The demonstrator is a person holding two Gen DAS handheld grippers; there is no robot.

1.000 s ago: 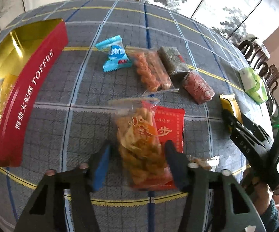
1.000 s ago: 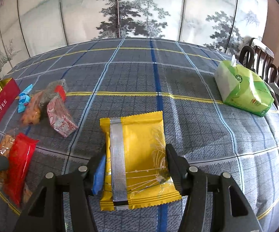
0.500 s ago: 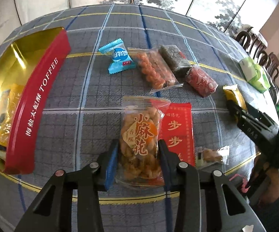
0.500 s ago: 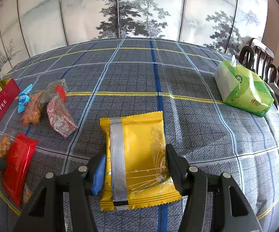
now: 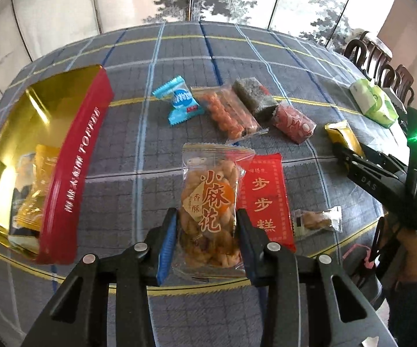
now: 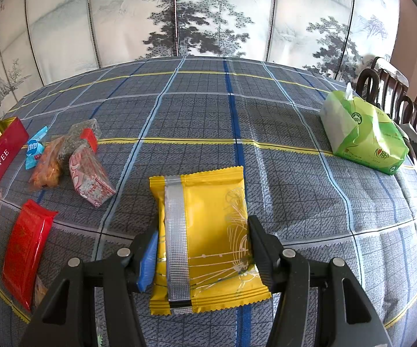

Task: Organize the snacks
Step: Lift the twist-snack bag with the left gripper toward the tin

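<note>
My left gripper (image 5: 207, 231) is shut on a clear bag of fried dough twists (image 5: 208, 199) with an orange label, and holds it just above the tablecloth. The red toffee tin (image 5: 75, 167) with a gold inside lies open to its left, with yellow packets in it. In the right wrist view, my right gripper (image 6: 202, 245) is shut on a yellow foil packet (image 6: 205, 219), its pads against both long edges. That packet (image 5: 342, 138) and gripper also show at the right of the left wrist view.
On the plaid cloth lie a blue candy (image 5: 181, 104), an orange-ball packet (image 5: 228, 112), a dark block (image 5: 254, 98), a red-and-white packet (image 5: 293, 123), a flat red packet (image 5: 266, 199) and a small clear packet (image 5: 315, 221). A green tissue pack (image 6: 361, 133) sits far right, near chairs.
My left gripper closed on the bag of twists and raised it off the cloth, rolling slightly. The right gripper and its yellow packet have not moved.
</note>
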